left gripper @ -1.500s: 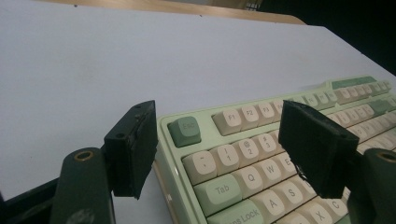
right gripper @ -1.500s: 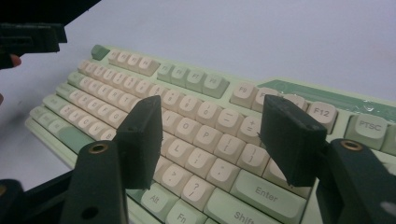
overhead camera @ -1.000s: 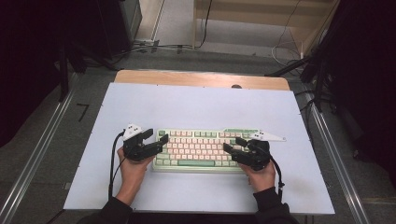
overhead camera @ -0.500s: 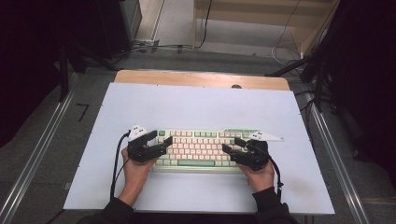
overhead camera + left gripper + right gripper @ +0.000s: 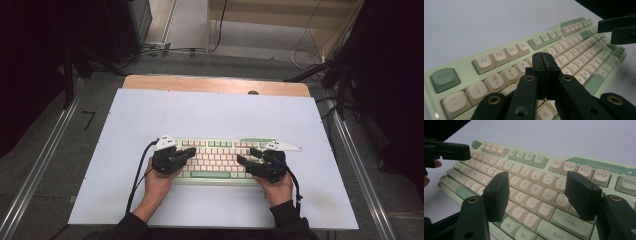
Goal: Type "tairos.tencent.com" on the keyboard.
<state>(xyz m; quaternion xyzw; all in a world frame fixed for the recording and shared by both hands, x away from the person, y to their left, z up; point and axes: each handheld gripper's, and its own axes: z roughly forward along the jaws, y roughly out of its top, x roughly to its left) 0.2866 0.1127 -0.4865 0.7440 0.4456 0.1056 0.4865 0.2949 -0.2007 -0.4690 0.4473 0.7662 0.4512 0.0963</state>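
The keyboard (image 5: 220,157) is lying near the front of the white table (image 5: 210,112). The left gripper (image 5: 545,62) is hovering over its number row, jaws having just closed together on nothing. The right gripper (image 5: 539,192) is hanging over the keys near Enter, jaws standing apart and empty.

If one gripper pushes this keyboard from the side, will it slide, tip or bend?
The keyboard is low and wide, lying flat on the table, so it would likely slide, not tip. Its thick one-piece body looks stiff. The raised keycaps might snag or pop off.
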